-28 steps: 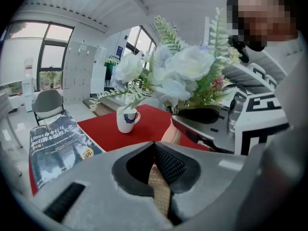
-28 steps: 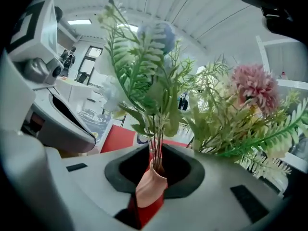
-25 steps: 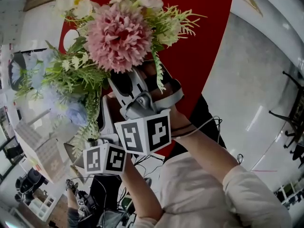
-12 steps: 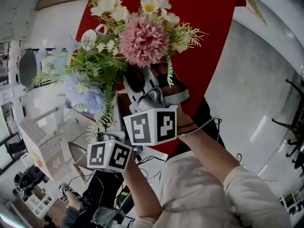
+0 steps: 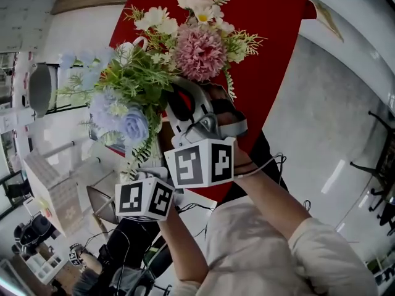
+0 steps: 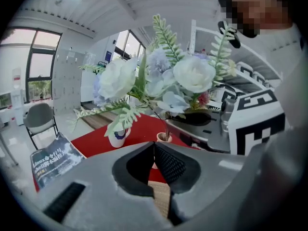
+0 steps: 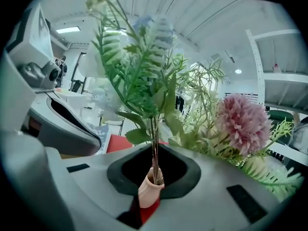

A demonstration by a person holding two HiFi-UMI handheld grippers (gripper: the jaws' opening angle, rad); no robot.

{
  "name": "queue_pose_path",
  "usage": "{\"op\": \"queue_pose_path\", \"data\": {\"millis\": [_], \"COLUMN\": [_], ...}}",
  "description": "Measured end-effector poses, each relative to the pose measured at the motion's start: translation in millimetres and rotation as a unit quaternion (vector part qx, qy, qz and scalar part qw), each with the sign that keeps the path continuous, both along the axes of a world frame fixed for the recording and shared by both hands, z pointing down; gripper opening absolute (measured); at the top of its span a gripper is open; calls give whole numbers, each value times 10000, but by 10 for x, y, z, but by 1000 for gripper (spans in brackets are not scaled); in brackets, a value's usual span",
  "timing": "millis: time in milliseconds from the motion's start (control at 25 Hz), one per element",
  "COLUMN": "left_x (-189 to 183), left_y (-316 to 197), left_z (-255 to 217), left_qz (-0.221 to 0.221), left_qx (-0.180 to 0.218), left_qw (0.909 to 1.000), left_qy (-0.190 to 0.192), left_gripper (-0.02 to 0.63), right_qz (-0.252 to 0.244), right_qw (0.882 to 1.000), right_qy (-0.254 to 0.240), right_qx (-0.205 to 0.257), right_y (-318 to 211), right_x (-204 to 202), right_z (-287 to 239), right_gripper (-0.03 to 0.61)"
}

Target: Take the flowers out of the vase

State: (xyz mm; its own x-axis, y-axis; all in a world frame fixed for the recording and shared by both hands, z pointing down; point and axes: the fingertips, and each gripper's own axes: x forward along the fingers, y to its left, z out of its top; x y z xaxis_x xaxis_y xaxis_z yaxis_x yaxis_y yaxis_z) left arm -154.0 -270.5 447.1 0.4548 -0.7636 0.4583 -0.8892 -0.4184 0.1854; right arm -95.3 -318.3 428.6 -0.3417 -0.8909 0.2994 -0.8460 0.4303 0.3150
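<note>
A bunch of artificial flowers fills the middle of the head view: a pink pompom bloom (image 5: 199, 53), white daisies and pale blue roses (image 5: 126, 122) with ferns. Their stems run down into a small tan vase (image 7: 150, 189) that sits between the jaws of my right gripper (image 7: 154, 172), which looks shut on it. In the left gripper view the vase (image 6: 164, 137) stands just past the tips of my left gripper (image 6: 154, 146). Its pads meet with nothing visible between them. In the head view the flowers hide both grippers' tips.
A red cloth (image 5: 271, 54) covers the table below, with a white mug (image 6: 118, 137) on it. A booklet (image 6: 53, 160) lies at the table's corner and a chair (image 6: 41, 121) stands beyond. Grey floor (image 5: 321, 122) lies to the right.
The bunch and both grippers have dropped away from the head camera towards the red table. The blooms look smaller and more of the cloth shows.
</note>
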Motion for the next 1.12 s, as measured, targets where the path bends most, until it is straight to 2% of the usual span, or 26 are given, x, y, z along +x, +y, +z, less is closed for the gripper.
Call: {"op": "queue_pose_path", "data": {"millis": [400, 680, 1120], "left_x": [82, 148, 43], "left_y": [15, 30, 70], "left_z": [-275, -419, -697], "left_qz": [-50, 279, 246], "left_qx": [242, 325, 502], "left_qw": [9994, 9990, 9980], "left_qy": [234, 150, 286], "left_gripper": [9, 9, 9], "right_qz": [10, 17, 138], "right_qw": [9996, 9992, 9977], "right_qy": [-286, -371, -600], "right_qx": [-88, -124, -282], "right_y": [18, 82, 178], "right_x": [50, 124, 153], "right_z": [-220, -390, -643], "right_gripper": [38, 38, 35]}}
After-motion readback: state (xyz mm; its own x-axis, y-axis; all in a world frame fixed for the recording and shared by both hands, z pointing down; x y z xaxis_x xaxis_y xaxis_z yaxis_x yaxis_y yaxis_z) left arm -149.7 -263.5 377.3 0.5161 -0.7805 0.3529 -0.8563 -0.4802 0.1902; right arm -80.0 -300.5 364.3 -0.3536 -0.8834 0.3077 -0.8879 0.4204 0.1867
